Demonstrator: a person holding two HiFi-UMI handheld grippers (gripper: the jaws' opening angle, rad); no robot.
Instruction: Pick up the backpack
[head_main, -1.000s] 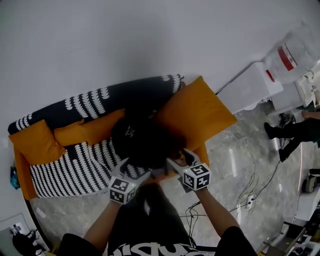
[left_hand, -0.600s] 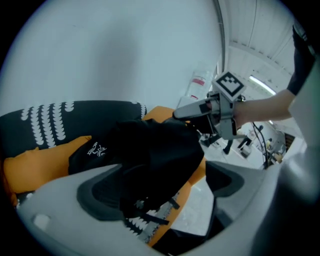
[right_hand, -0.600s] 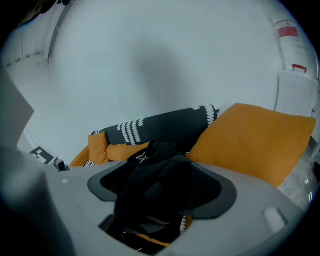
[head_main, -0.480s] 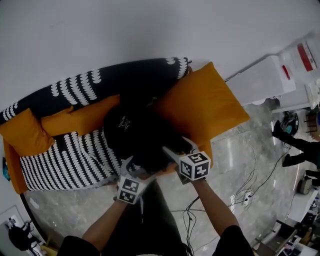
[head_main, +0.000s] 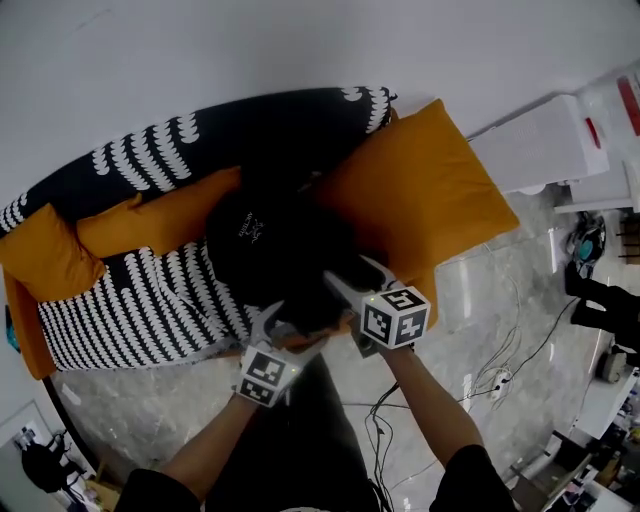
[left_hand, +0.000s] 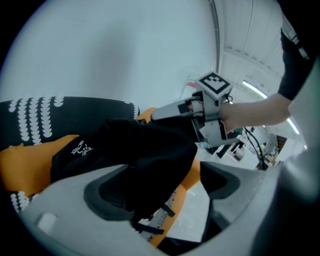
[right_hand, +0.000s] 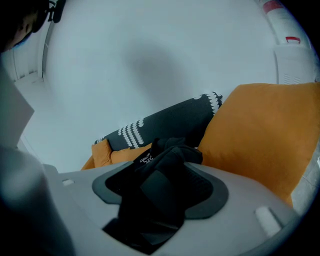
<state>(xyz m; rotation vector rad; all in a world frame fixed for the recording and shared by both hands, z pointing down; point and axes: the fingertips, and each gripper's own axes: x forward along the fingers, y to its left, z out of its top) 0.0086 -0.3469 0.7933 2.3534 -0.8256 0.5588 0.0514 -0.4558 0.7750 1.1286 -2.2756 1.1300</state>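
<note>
The black backpack (head_main: 265, 245) lies slumped on the striped sofa (head_main: 130, 320), against a big orange cushion (head_main: 420, 205). My left gripper (head_main: 290, 332) is at the pack's near edge. Its jaws have just been closing; black fabric (left_hand: 150, 165) drapes over one pad, and a gap shows before the other pad. My right gripper (head_main: 345, 288) reaches into the pack's near right side. Its jaws have also just been closing, and a black strap (right_hand: 160, 190) fills the space between its pads. The right gripper (left_hand: 172, 111) also appears in the left gripper view, above the pack.
Two smaller orange cushions (head_main: 45, 265) (head_main: 160, 225) lie along the sofa back. White cabinets (head_main: 530, 150) stand at the right of the sofa. Cables (head_main: 490, 385) trail over the glossy floor. A white wall (head_main: 250, 50) runs behind the sofa.
Both grippers have sunk toward the sofa seat with the backpack, and the pack now rests lower and flatter on the cushions. The left gripper has drawn nearer the seat's front edge.
</note>
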